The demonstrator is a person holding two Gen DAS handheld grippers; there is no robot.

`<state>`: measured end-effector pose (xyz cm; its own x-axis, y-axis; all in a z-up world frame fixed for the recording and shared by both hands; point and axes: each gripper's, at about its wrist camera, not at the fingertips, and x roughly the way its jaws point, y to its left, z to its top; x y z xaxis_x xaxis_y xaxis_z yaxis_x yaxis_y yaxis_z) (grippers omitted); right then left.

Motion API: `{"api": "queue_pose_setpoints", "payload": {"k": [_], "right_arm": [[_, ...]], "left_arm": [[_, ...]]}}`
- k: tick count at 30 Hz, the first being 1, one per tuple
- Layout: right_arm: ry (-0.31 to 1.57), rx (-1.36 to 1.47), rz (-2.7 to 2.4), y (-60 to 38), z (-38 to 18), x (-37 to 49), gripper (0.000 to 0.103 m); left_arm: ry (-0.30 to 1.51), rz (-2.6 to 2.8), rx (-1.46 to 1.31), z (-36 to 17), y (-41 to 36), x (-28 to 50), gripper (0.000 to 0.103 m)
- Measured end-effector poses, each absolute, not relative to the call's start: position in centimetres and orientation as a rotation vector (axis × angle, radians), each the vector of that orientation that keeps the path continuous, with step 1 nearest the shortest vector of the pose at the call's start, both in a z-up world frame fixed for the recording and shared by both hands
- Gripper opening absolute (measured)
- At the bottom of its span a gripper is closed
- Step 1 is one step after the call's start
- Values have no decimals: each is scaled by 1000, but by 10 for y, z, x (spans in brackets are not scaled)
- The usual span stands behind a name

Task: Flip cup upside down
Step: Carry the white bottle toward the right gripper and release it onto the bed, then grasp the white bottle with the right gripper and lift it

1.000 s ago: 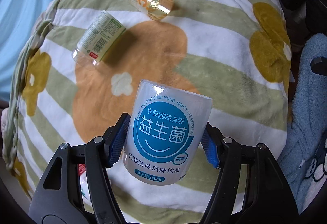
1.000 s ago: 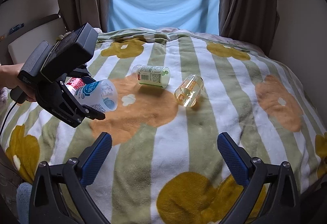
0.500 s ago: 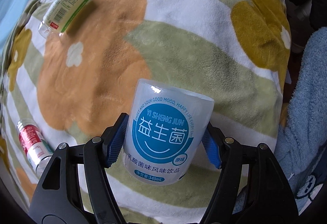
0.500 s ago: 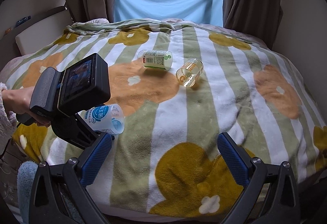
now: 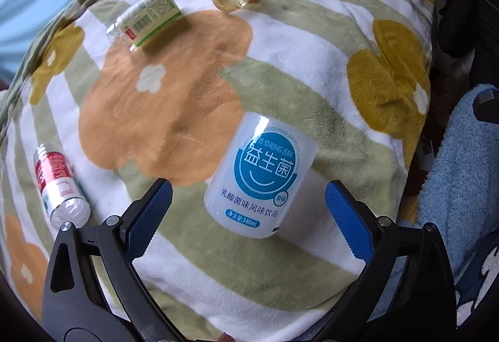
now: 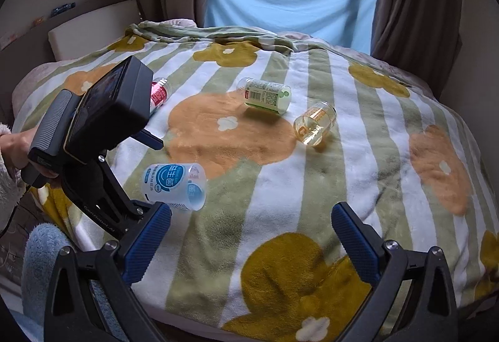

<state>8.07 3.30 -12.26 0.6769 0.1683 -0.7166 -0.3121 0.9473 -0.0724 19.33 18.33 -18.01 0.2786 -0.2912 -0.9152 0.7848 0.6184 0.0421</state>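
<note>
The white translucent cup with a round blue label is free of my left gripper, which stands open with its blue pads wide on either side. In the right wrist view the cup is tipped on its side, mouth to the right, low over or on the striped blanket; I cannot tell whether it touches. My right gripper is open and holds nothing, above the blanket's near edge, to the right of the cup.
Three other cups lie on their sides on the blanket: a green-labelled one, a clear yellowish one and a red-labelled one. A blue towel hangs past the bed's edge. A hand holds the left gripper.
My left gripper was shut on the white cup; it has now opened and the cup has left the pads and tipped over. The gripper has drawn back a little.
</note>
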Motion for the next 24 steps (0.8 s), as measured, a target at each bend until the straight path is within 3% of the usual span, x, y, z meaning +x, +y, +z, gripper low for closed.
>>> {"api": "queue_pose_setpoints", "payload": {"k": [6,17,24], "right_arm": [[858,-470,606,73,-121,121,103],[1066,-1015,997,179,-187,166,102],[1177,-1326,1057,211,-226,161,85]], "left_arm": [[1028,-607,263,-162,249,169,100],[1013,-347,-150,-174,331,121,101],[1015,-337,-117,-180,331,116,101]]}}
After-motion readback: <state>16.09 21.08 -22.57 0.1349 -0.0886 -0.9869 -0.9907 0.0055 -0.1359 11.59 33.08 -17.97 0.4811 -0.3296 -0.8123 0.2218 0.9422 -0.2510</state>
